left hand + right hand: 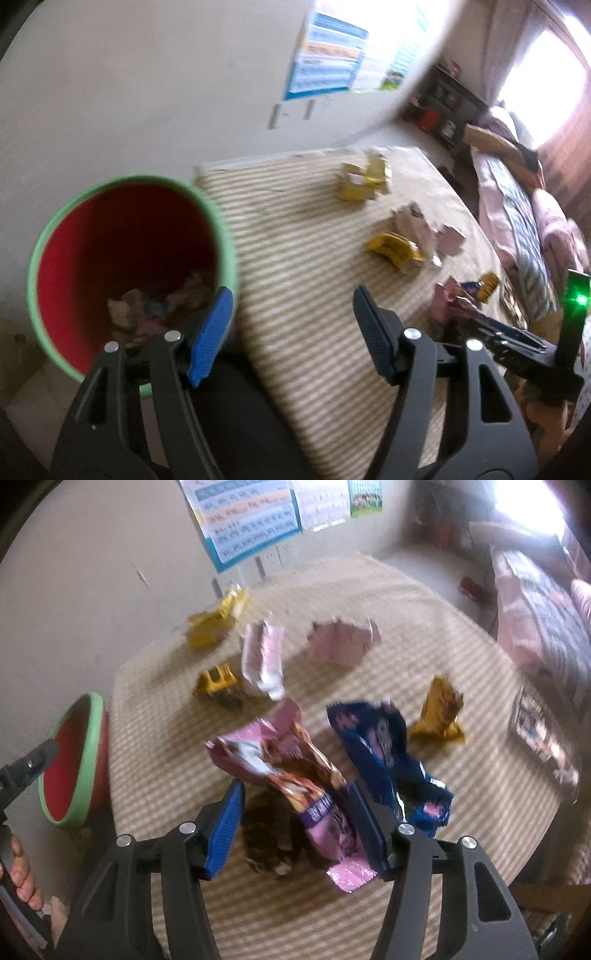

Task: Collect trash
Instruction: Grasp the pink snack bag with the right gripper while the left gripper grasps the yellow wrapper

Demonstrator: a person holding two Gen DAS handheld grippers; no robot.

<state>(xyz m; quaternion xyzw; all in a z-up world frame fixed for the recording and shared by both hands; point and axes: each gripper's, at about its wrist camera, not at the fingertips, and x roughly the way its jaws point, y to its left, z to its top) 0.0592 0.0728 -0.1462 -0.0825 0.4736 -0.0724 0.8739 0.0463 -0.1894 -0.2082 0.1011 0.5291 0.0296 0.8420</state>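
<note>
The right gripper (pixel 295 827) is spread wide over a pink snack wrapper (pixel 291 771), one finger touching it, ready to pinch. The left gripper (pixel 291 332) is spread too, holding nothing, beside the red bin (pixel 125 258) where trash goes. More wrappers lie on the striped mat (pixel 480 775).

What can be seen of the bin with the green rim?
The bin is a round open container with a light green rim and outside and a red inner wall, plastic-looking. It stands on the floor beside the edge of the striped mat. Crumpled wrappers, pinkish and dark, lie at its bottom. The left claw hangs open near its rim; blur hides whether they touch.
</note>
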